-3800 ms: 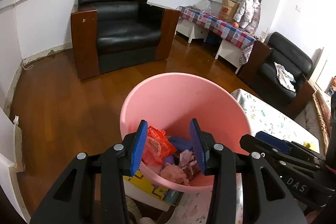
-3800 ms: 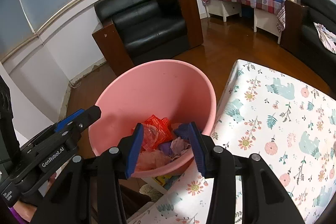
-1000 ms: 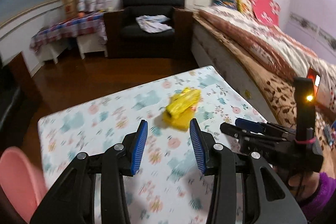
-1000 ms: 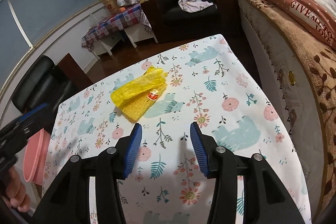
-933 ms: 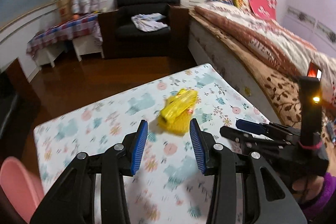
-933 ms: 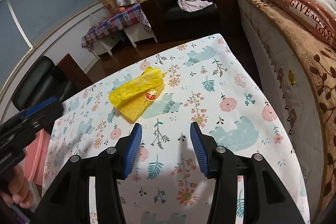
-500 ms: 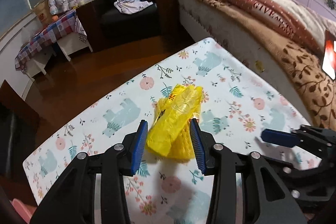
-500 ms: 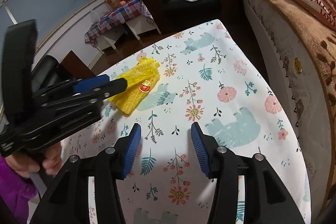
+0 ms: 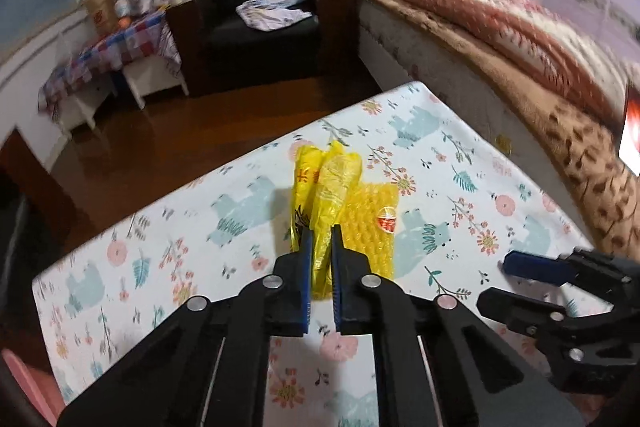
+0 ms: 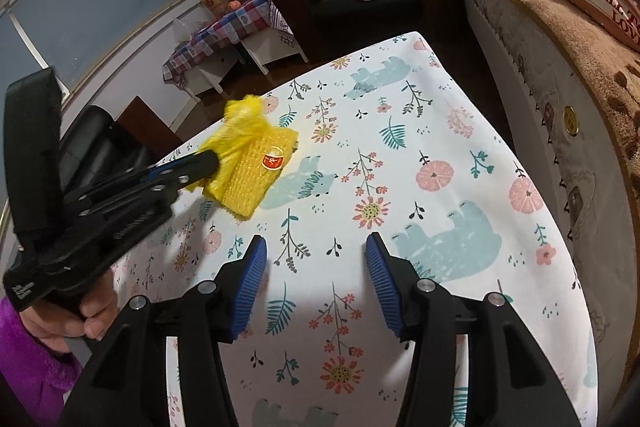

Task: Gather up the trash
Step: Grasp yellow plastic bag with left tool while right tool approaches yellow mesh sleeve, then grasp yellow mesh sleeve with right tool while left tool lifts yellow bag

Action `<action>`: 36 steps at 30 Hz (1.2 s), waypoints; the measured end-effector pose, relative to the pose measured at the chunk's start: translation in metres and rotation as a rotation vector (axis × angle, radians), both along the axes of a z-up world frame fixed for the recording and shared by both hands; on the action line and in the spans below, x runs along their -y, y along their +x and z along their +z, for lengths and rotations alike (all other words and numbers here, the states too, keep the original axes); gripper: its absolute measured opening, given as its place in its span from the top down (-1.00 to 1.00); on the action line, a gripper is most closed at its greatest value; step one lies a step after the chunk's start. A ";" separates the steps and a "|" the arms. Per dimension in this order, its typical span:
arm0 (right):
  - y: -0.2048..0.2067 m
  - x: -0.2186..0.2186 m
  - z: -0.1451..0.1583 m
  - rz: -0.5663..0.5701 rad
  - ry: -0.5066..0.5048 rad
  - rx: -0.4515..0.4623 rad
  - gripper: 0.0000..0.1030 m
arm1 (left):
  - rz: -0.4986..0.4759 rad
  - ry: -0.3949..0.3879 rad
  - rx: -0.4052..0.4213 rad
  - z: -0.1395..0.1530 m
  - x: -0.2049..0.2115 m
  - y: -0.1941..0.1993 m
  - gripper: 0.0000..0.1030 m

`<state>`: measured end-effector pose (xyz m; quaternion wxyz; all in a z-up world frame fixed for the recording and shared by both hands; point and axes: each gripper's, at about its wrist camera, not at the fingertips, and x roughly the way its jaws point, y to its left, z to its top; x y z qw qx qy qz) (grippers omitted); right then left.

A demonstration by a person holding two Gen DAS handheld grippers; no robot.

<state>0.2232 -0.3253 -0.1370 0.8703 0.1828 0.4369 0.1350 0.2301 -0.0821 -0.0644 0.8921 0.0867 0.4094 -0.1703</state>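
Note:
A crumpled yellow plastic bag [image 9: 326, 183] lies on a yellow bubble-wrap pouch [image 9: 370, 215] with a red sticker, on the floral tablecloth [image 9: 460, 187]. My left gripper [image 9: 320, 239] is shut on the near end of the bag. The bag [image 10: 240, 131] and the pouch [image 10: 256, 175] also show in the right wrist view, with the left gripper [image 10: 204, 161] clamped on the bag. My right gripper [image 10: 316, 251] is open and empty over the cloth, to the right of the trash; it also shows in the left wrist view [image 9: 524, 269].
A pink bin's rim [image 9: 24, 383] shows at the lower left off the table's end. A bed [image 9: 520, 39] runs along the table's right side. A black armchair [image 9: 264, 7] and a checked side table [image 9: 116, 43] stand beyond on the wooden floor.
Both grippers swung from the pink bin to the table. My left gripper moved in on the yellow bag and closed on it. The right gripper stayed open.

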 end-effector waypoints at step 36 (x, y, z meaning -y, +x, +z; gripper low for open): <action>0.067 -0.112 0.006 0.112 -0.157 0.023 -0.13 | 0.359 -0.110 0.080 0.041 -0.092 -0.106 0.87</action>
